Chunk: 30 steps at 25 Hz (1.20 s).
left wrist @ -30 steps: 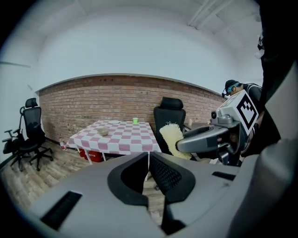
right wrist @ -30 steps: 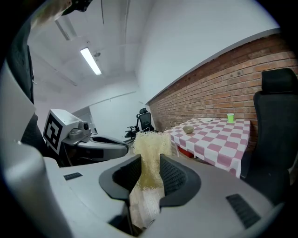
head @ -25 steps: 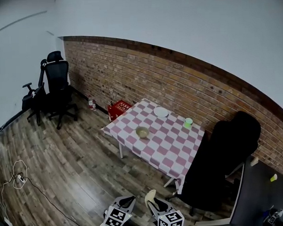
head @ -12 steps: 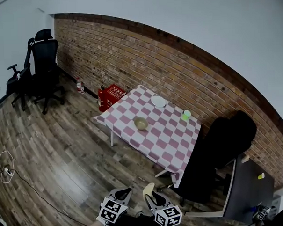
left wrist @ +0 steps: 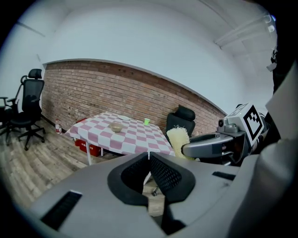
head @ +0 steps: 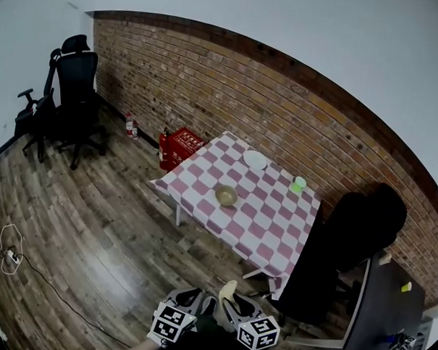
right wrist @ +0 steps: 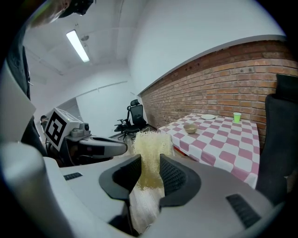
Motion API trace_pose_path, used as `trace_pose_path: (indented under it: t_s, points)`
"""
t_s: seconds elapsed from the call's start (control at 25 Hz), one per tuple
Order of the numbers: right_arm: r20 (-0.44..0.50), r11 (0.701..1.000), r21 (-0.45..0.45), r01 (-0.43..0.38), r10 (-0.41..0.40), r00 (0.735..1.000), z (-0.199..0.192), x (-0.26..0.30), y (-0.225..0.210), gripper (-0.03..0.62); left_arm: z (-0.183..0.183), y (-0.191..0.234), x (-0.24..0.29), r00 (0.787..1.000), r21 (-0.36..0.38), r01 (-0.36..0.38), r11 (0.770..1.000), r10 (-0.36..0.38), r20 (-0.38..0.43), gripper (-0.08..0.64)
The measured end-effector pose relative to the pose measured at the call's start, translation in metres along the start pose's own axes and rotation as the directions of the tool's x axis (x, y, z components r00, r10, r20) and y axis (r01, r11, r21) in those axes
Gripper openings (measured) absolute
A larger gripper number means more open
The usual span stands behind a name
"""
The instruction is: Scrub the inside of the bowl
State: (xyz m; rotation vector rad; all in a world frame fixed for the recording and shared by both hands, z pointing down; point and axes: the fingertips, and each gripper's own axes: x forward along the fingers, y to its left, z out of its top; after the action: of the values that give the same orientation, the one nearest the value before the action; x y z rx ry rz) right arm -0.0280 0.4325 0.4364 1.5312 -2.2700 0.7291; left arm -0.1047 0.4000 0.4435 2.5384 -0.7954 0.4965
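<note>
At the near edge of the head view, both grippers are held low and side by side, well apart from the table. The left gripper (left wrist: 149, 157) has its jaws pressed together with nothing between them. The right gripper (right wrist: 150, 160) is clamped on a pale yellow scrubbing pad (right wrist: 150, 146), which stands up above the jaw tips and hangs down below them.

Ahead of the grippers is a broad stretch of bare wooden floor (head: 98, 227), open toward the table's near left side; a thin cable (head: 11, 252) lies only at its far left edge.

On the right, a black chair (head: 352, 234) stands tight against the right end of the table (head: 261, 230), and a dark desk (head: 391, 297) closes that side further.

The table carries a pink-and-white checked cloth that hangs over its edges. The bowl (head: 226, 196) stands upright on it toward the left end, set in from the near edge. A white plate (head: 255, 159) lies nearer the far edge, and a green cup (head: 299, 182) stands toward the far right corner, each apart from the bowl.

A red crate (head: 180, 147) sits on the floor by the table's far left corner. Behind it runs the brick wall (head: 274, 106), with a black office chair (head: 77, 86) in the far left corner.
</note>
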Motion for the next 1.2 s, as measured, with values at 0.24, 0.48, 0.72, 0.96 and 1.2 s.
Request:
trace_pose_path:
  t_s: [0.24, 0.48, 0.72, 0.96, 1.2]
  points:
    - [0.014, 0.994, -0.047, -0.100, 0.100, 0.995, 0.033, 0.032, -0.030, 0.135, 0.030, 0.028, 0.028, 0.993, -0.012, -0.114, 0.993, 0.114, 0.019, 0.025]
    - [0.026, 0.993, -0.009, -0.118, 0.118, 0.993, 0.072, 0.055, -0.101, 0.135, 0.075, 0.030, 0.089, 0.990, 0.012, -0.140, 0.990, 0.140, 0.015, 0.025]
    - [0.048, 0.986, -0.015, -0.166, 0.167, 0.985, 0.104, 0.071, -0.146, 0.135, 0.111, 0.036, 0.131, 0.983, 0.002, -0.181, 0.984, 0.180, 0.015, 0.025]
    - [0.085, 0.988, 0.059, -0.139, 0.134, 0.987, 0.122, 0.076, -0.197, 0.135, 0.141, 0.029, 0.175, 0.988, 0.054, -0.154, 0.987, 0.154, -0.001, 0.025]
    - [0.074, 0.984, 0.127, -0.124, 0.115, 0.991, 0.121, 0.090, -0.221, 0.135, 0.146, 0.037, 0.195, 0.991, 0.062, -0.132, 0.989, 0.134, -0.028, 0.025]
